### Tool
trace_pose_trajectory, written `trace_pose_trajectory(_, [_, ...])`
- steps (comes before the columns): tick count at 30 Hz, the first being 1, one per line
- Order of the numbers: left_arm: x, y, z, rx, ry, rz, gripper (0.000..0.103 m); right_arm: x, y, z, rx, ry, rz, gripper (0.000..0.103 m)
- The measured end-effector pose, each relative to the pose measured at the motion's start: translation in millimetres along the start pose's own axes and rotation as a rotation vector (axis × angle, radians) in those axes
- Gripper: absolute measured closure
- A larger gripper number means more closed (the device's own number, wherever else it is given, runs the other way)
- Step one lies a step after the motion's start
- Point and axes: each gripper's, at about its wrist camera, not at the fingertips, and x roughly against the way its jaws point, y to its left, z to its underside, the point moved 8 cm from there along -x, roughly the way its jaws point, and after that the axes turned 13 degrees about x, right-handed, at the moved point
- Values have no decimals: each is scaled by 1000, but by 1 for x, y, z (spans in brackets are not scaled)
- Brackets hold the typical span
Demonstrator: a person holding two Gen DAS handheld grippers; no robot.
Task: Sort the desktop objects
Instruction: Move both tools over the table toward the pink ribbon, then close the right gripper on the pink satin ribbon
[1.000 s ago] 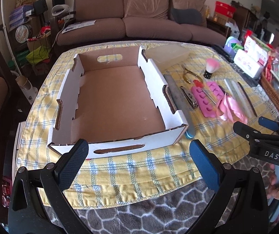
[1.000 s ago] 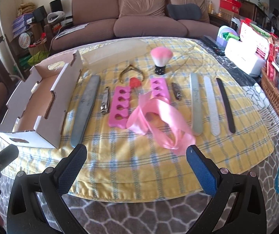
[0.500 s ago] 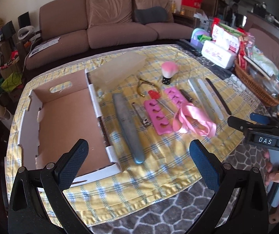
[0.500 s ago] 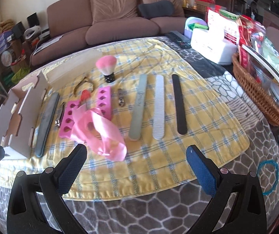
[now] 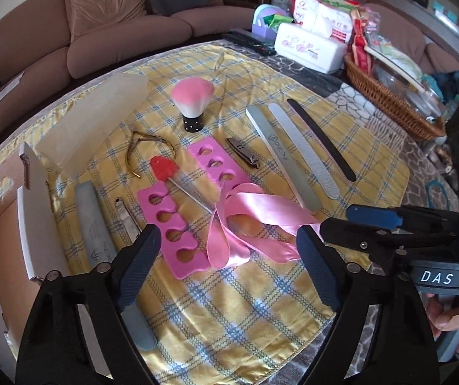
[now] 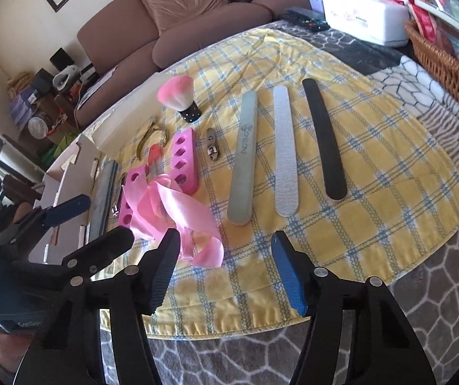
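Manicure items lie on a yellow checked cloth (image 5: 261, 295). My left gripper (image 5: 226, 272) hovers over the cloth's near edge, just in front of a pink ribbon (image 5: 248, 221) and a pink toe separator (image 5: 171, 231); its jaws are closing with nothing between them. My right gripper (image 6: 226, 272) hangs close beside it on the right, jaws closing too and empty, near the ribbon (image 6: 178, 218) and the ends of three long nail files (image 6: 244, 157). A pink brush (image 5: 192, 99), a nail clipper (image 5: 242, 154) and a grey buffer (image 5: 98, 234) lie farther back. The cardboard box (image 5: 33, 211) is at the left.
A clear plastic lid (image 5: 94, 118) sits behind the box. A wicker basket (image 5: 386, 96), a tissue pack (image 5: 309, 51) and a remote (image 5: 252, 43) crowd the table's far right. A brown sofa (image 5: 101, 32) stands behind. A hand (image 5: 454, 317) holds the right gripper.
Both views have swung right, so the box slid to the left edge and the tools came to the centre. Both pairs of jaws have narrowed. The two grippers now stand closer together.
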Motion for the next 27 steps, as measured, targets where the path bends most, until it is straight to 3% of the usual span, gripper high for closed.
trace_pose_trajectory(4, [-12,4,-4,60,54,90,40,-12,4,2,-13,24,-68,43])
trace_pose_trajectory(6, [-14,7,-6,82,59,111,45,-16,7,2,16,34,-55,43])
trace_pose_trajectory(10, [-20,6,-12,102,68,141,68,-25,14,2,75,46,-14,44])
trace_pose_trajectory(14, [-22,-4,-16,73,68,130,70,-31,17,3,138,52,49,74])
trace_pose_trajectory(16, [-22,-9,-16,60,79,124,70,-32,15,5,135,51,55,82])
trace_pose_trajectory(19, [-23,-13,-14,47,89,110,102,-29,14,7,140,42,62,92])
trace_pose_trajectory(27, [2,-12,-18,71,52,159,102,2,13,-7,133,-56,97,94])
